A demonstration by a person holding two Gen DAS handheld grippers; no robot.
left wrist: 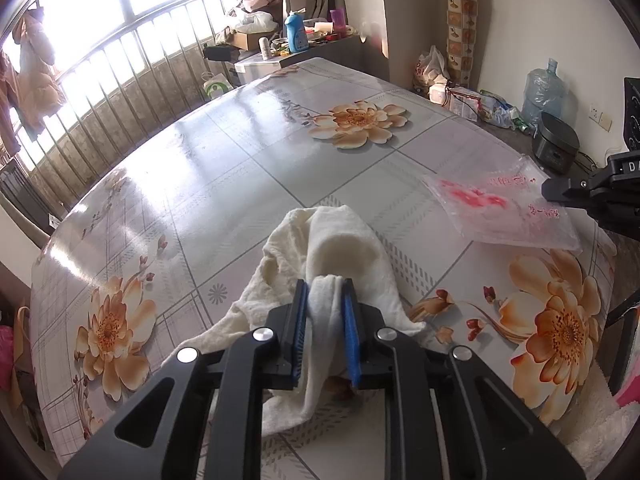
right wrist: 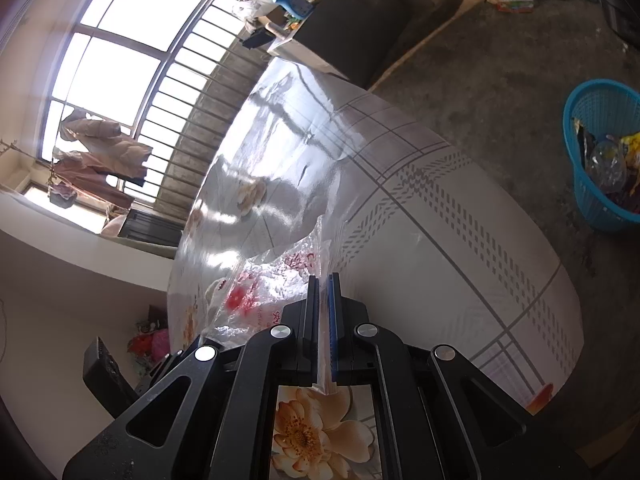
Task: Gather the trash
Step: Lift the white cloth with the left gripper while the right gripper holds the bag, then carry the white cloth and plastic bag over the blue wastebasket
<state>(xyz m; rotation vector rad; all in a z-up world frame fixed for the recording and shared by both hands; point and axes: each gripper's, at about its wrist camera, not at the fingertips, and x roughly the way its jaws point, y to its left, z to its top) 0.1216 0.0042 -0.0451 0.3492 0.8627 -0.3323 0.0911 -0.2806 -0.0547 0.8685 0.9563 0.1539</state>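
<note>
A crumpled white cloth (left wrist: 320, 256) lies on the glossy flower-printed table (left wrist: 224, 160), a fold of it pinched between the blue pads of the left gripper (left wrist: 325, 292), whose jaws are nearly together. To its right a clear plastic bag (left wrist: 500, 208) with pink print is held off the tabletop — the right gripper (right wrist: 324, 284) is clamped on its edge, jaws all but touching. The film is crinkly and its lettering is too blurred to read. A blue mesh basket (right wrist: 592, 200) stands on the floor well apart from the table, cut off by the frame, with mixed wrappers inside. Beyond the table are a railing (left wrist: 132, 76) and cluttered shelves.
</note>
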